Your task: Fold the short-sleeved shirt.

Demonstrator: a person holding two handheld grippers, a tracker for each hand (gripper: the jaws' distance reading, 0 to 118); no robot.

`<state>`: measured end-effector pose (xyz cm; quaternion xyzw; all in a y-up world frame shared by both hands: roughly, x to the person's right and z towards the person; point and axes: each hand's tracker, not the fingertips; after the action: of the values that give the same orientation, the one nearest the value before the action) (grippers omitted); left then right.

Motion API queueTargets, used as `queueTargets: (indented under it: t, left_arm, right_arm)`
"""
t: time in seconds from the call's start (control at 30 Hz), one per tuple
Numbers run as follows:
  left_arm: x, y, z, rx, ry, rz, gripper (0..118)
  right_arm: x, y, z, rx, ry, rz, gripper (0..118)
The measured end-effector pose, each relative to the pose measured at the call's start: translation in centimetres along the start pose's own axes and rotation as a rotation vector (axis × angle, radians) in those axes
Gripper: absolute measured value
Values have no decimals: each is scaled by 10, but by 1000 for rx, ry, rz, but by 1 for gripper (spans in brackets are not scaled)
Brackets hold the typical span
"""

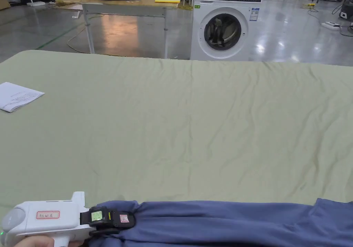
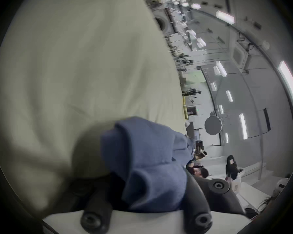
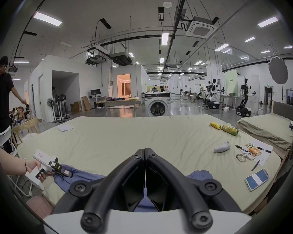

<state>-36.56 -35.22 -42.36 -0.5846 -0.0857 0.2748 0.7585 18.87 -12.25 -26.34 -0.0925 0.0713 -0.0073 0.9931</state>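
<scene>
Two grippers at work: blue shirt (image 1: 234, 223) stretched along the frame's bottom edge on the bed (image 1: 193, 127); left gripper (image 1: 129, 220) clamps its bunched end; right gripper (image 3: 145, 155) jaws closed, contents uncertain; folding apparently barely begun.

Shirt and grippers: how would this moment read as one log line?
shirt: blue, bunched along bed's near edge | left gripper: shut on shirt | right gripper: jaws together, nothing seen between tips | folding: not done

Head view – high, looking across the bed (image 1: 193, 120); left gripper view – rolled, close; right gripper view – low, sharing the washing machine (image 3: 157, 106).
</scene>
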Motion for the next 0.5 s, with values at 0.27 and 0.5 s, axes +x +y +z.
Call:
queueTargets:
  t: [0.27,0.5]
  left_arm:
    - [102,-18,74,206,-223,-197,2]
    - [99,-23,161,297,421,-453,2]
  right_arm:
    - [-7,-3,-2,-26,40,-20,0]
    - [-8,-8,7,1,106,-74,0]
